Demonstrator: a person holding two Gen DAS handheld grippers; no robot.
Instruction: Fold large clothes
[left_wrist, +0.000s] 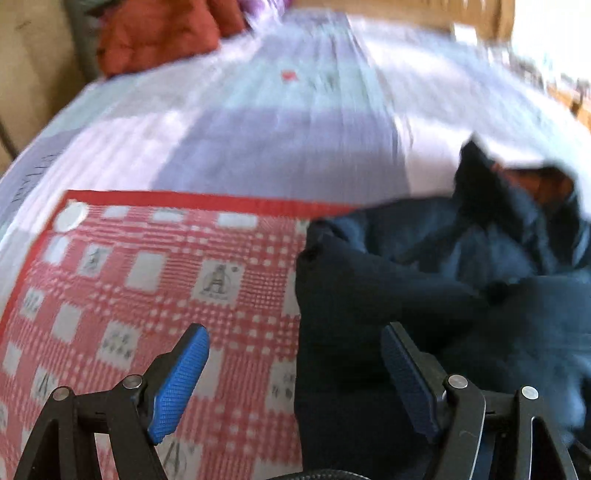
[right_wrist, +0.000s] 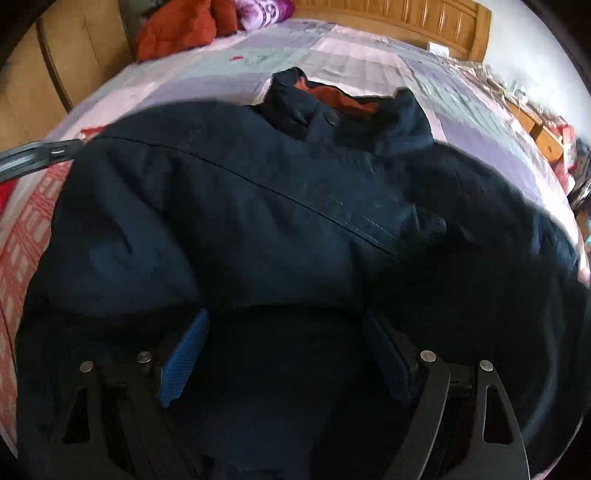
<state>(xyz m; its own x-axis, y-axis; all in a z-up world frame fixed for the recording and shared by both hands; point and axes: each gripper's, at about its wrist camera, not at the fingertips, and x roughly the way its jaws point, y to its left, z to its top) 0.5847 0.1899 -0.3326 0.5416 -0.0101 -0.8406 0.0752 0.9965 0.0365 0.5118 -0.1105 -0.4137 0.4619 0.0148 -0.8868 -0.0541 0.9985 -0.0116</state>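
A large dark navy jacket (right_wrist: 258, 206) with an orange-lined collar (right_wrist: 332, 98) lies spread on the bed. In the left wrist view its left edge (left_wrist: 369, 295) lies over a red checked cloth (left_wrist: 147, 277). My left gripper (left_wrist: 295, 339) is open and empty, just above the jacket's left edge, one finger over the cloth, the other over the jacket. My right gripper (right_wrist: 284, 328) is open, low over the jacket's near hem, with dark fabric between and under the fingers. Part of the left gripper (right_wrist: 37, 155) shows at the jacket's left side.
The bed has a pale lilac patchwork sheet (left_wrist: 277, 129). An orange-red garment (right_wrist: 173, 29) and a purple blanket (right_wrist: 258, 11) lie at the far end by the wooden headboard (right_wrist: 406, 18). A wooden wardrobe (right_wrist: 74, 62) stands left; wooden drawers (right_wrist: 543, 129) stand right.
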